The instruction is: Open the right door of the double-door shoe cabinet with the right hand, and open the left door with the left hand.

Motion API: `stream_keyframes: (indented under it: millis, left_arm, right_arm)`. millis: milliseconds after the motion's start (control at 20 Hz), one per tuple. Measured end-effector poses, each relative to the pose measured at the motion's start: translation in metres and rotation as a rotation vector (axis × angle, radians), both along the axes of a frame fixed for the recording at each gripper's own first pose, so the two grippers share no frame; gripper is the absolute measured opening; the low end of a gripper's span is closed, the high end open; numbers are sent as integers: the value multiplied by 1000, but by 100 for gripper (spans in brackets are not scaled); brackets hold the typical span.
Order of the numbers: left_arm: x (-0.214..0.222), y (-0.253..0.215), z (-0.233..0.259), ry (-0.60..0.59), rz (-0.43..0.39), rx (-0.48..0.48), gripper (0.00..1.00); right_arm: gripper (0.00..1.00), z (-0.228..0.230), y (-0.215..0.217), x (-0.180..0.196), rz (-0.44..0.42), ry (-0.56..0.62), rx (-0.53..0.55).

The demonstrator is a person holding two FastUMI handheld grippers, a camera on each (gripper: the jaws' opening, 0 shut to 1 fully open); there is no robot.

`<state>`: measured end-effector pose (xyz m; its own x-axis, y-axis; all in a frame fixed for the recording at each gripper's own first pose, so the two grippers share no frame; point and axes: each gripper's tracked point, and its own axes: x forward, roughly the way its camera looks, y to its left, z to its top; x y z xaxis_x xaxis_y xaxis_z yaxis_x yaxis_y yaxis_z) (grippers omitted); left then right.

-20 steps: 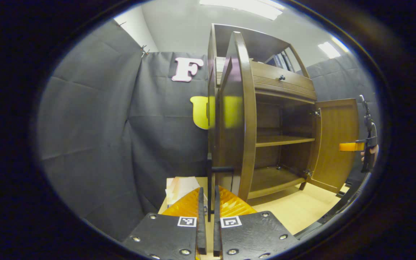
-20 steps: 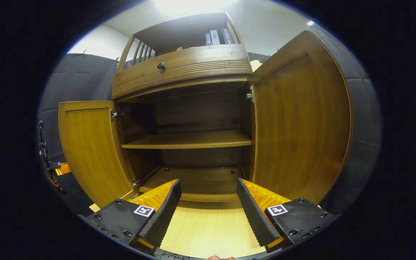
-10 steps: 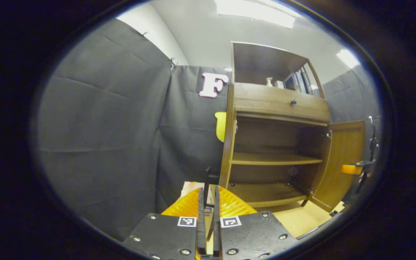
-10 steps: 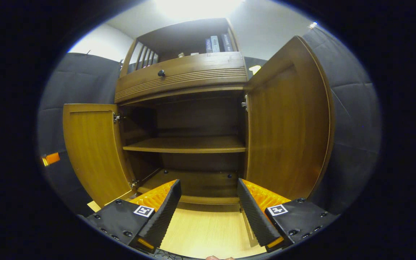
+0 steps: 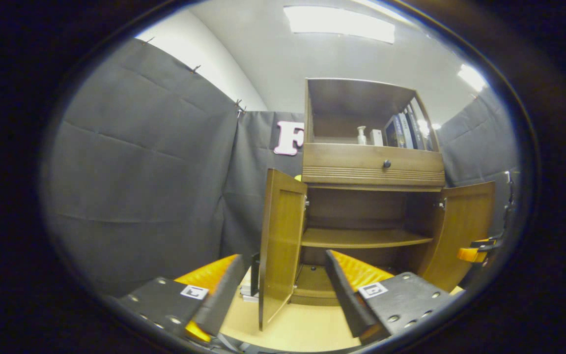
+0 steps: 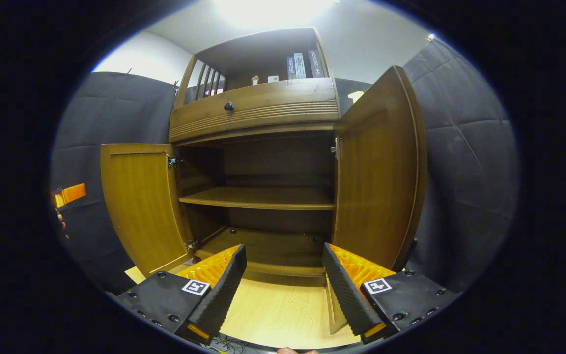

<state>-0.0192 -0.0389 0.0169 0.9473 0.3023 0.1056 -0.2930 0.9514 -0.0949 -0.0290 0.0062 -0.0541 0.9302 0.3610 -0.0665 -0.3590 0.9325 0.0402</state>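
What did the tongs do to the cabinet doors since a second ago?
The left tongs let go of the left door's handle, opened up and backed away. The left door is left swung out. The right tongs stayed open, the right door stayed open, and the shelves stayed bare.

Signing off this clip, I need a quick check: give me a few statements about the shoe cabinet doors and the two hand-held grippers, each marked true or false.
1. Both lower doors stand open. True: left door and right door are swung out.
2. The left hand-held gripper is shut on the left door. False: its fingers are spread, the door's edge between them.
3. The right hand-held gripper is open and holds nothing. True.
4. Shoes sit on the inner shelf. False: it is bare.
5. The drawer is pulled out. False: it is closed.
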Motion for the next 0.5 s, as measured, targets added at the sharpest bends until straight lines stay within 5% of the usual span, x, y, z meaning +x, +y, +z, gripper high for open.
stream_keyframes:
  millis: [150, 500]
  left_arm:
    - [4, -22, -1, 20, 39, 29, 99]
    - [27, -71, -16, 83, -27, 51, 99]
  right_arm:
    - [92, 12, -11, -1, 25, -64, -18]
    - [92, 24, -21, -7, 22, -93, -56]
